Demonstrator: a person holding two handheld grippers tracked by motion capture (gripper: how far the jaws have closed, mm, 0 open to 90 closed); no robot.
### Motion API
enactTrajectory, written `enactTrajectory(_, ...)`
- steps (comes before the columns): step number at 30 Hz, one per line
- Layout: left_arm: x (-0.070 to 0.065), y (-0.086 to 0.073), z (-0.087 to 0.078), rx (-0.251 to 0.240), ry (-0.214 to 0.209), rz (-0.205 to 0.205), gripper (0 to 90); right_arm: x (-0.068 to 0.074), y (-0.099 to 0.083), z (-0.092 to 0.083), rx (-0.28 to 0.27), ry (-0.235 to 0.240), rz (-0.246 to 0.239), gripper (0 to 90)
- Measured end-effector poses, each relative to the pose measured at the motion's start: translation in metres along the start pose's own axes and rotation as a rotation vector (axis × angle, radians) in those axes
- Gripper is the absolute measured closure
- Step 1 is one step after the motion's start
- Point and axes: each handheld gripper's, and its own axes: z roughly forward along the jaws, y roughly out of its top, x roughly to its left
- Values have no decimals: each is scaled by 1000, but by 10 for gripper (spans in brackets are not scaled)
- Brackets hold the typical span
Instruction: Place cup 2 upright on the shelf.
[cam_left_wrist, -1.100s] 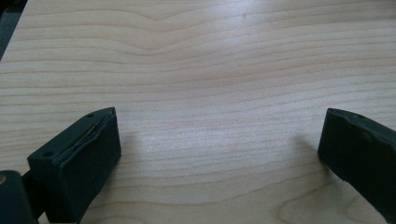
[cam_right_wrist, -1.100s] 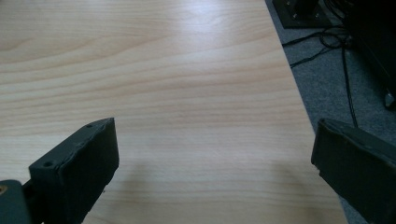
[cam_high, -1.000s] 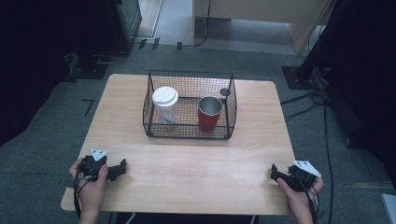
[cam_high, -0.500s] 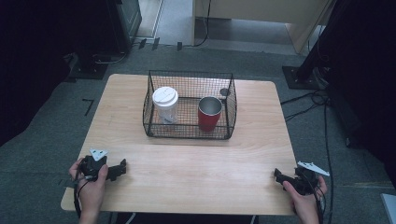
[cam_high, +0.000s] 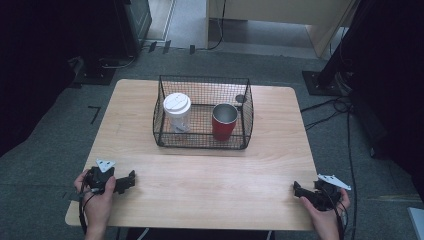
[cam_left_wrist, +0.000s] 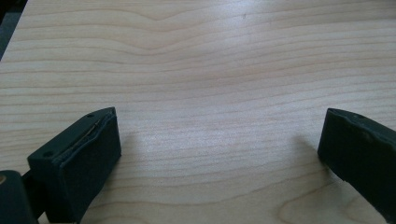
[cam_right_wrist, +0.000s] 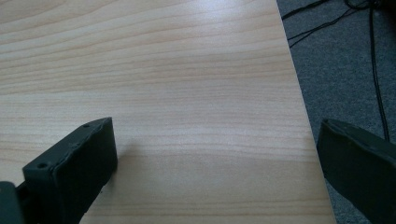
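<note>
Black wire mesh forms the open-topped basket (cam_high: 200, 142) at the middle of the pale wooden table (cam_high: 210, 175) in the high view, holding a clear cup with a white lid (cam_high: 177, 111) at left and a red metal tumbler (cam_high: 224, 121) at right, both upright, while the left gripper (cam_high: 125, 181) and right gripper (cam_high: 298, 190) rest near the front corners, probably parked clear of it. Along the left gripper view the jaws stand wide apart over bare wood, gripping nothing. Along the right gripper view the jaws, having just been opening, gape equally empty at the table's edge, above grey floor (cam_right_wrist: 345, 70).

Table (cam_high: 210, 170) evenly lit, dark surroundings; close views soft, slight glare.
</note>
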Motion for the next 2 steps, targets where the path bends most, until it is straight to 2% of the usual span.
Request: enactTrajectory(2,0,0,0,-1,0,0,1,0,0,0,0,0,0,0)
